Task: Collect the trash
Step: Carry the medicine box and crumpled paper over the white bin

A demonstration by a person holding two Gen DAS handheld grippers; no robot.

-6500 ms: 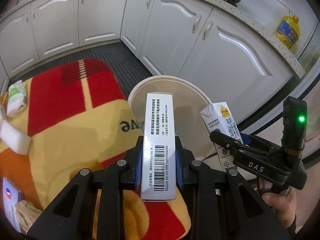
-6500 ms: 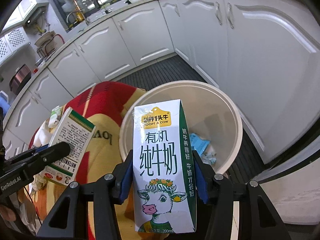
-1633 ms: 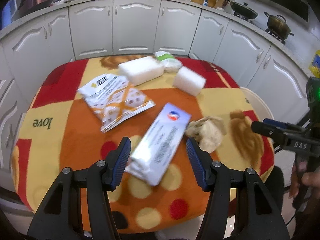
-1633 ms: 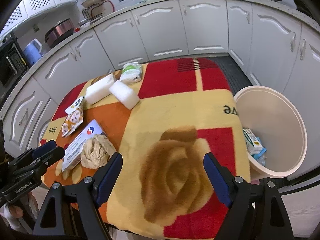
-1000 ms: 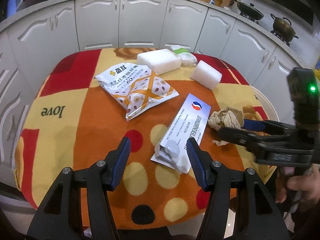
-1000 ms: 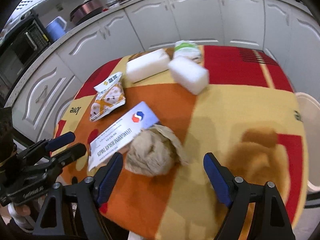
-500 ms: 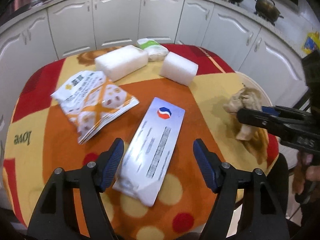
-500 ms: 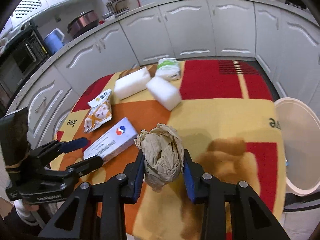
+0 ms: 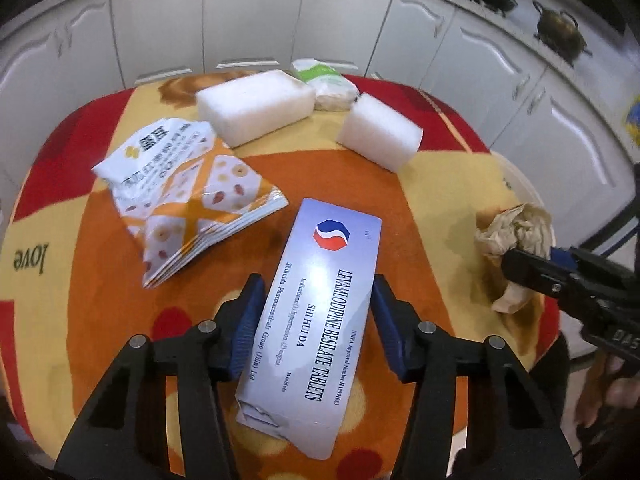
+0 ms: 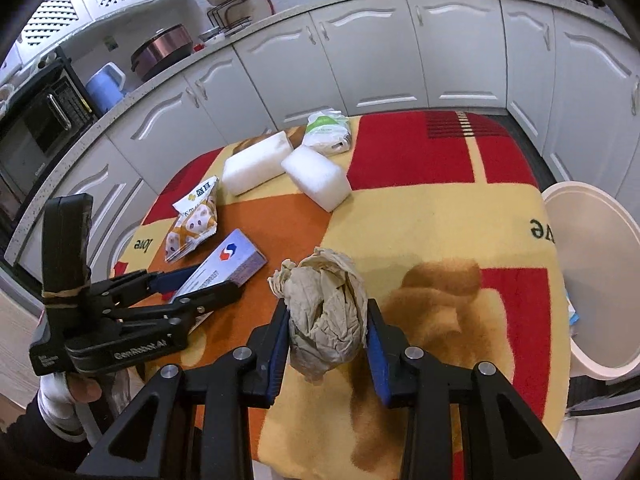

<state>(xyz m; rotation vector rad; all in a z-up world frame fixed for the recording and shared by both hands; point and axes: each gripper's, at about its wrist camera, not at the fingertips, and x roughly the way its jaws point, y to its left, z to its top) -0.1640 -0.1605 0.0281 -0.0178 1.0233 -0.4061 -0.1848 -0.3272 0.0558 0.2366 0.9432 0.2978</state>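
My right gripper [image 10: 327, 320] was clamped on the crumpled brown paper wad [image 10: 326, 312], its blue pads pressed against both sides, and the wad was held up off the patterned tablecloth [image 10: 420, 216]; the left wrist view showed the same wad [image 9: 512, 240] at the tip of that gripper over the table's right edge. My left gripper [image 9: 316, 320] stood with its fingers either side of the white tablet box [image 9: 316, 312], the left pad just touching the box's long edge and the right pad close beside the other; I could not tell whether it was actually gripping, though the box's near end seemed lifted toward the camera. In the right wrist view the box [image 10: 228, 268] lay between the left gripper's fingers [image 10: 200, 284]. The rest of the trash was on the cloth: an orange-and-white snack bag [image 9: 188, 196] left of the box, a long white foam block [image 9: 256, 108] and a shorter foam block [image 9: 380, 136] farther back, and a green-and-white packet [image 9: 324, 84] behind them, touching the long block. The cream trash bin [image 10: 592, 280] stood on the floor just beside the table's right end, well apart from the wad, with a bit of blue packaging visible inside.
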